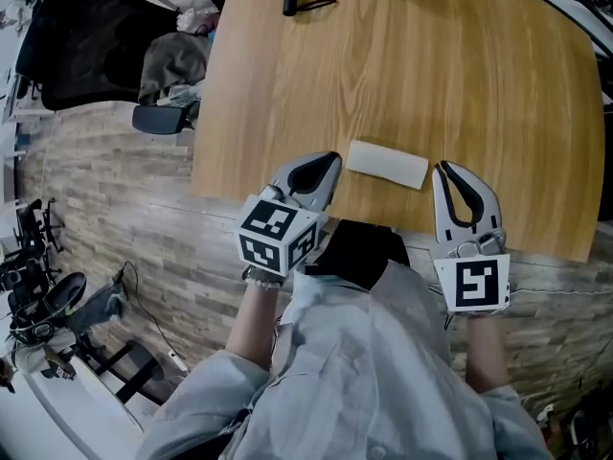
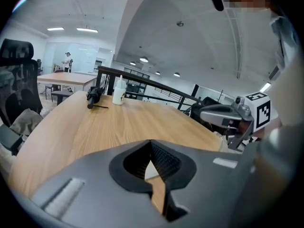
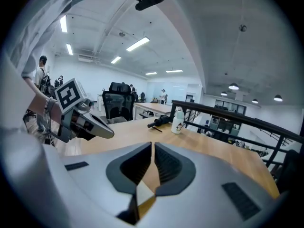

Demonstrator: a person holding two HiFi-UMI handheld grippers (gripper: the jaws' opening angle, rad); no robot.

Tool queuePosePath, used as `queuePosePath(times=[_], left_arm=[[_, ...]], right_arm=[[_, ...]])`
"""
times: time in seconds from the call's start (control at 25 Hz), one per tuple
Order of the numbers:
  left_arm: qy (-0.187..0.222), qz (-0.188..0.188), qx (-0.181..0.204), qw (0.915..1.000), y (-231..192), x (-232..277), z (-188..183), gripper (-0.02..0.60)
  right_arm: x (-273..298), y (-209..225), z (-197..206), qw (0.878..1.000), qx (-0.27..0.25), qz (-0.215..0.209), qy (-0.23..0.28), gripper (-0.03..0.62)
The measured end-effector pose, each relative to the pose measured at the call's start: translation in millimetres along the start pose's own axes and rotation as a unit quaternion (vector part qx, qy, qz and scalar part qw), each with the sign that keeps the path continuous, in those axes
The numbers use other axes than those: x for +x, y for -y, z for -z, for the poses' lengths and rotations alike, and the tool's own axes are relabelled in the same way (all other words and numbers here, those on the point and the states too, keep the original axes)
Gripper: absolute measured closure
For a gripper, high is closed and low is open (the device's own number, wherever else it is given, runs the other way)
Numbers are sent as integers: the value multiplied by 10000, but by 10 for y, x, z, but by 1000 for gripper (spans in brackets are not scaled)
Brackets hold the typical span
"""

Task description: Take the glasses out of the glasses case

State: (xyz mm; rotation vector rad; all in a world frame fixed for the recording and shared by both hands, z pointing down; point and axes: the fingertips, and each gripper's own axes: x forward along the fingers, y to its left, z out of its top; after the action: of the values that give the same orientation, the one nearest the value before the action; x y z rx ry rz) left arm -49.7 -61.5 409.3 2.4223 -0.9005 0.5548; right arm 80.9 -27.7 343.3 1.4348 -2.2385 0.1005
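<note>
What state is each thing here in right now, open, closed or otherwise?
Glasses case: closed, flat on the table, untouched.
Left gripper: jaws together, empty.
Right gripper: jaws together, empty.
White bottle: upright, at the far end.

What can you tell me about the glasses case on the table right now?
The glasses case is a pale, cream-white oblong with rounded corners, apparently closed. It lies flat and slightly askew on the wooden table, near its front edge, between the left gripper and the right gripper. Neither seems to touch it.
</note>
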Motion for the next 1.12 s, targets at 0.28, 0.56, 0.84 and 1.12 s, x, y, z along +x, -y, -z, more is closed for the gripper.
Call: queuePosePath(times=[0.28, 0.56, 0.84, 1.12], left_arm=[[-748, 246, -208, 9967, -87, 245, 511, 577], [-1272, 329, -517, 9900, -166, 404, 913, 577], [-1527, 301, -612, 9859, -196, 489, 1131, 577], [-1587, 252, -713, 9844, -255, 552, 1206, 577]], right_arm=[[197, -115, 305, 9984, -83, -105, -544, 567], [386, -354, 649, 9851, -1002, -673, -1227, 469], [537, -593, 1099, 9551, -1938, -1205, -1890, 401], [653, -619, 1361, 9279, -2674, -1317, -2241, 375]])
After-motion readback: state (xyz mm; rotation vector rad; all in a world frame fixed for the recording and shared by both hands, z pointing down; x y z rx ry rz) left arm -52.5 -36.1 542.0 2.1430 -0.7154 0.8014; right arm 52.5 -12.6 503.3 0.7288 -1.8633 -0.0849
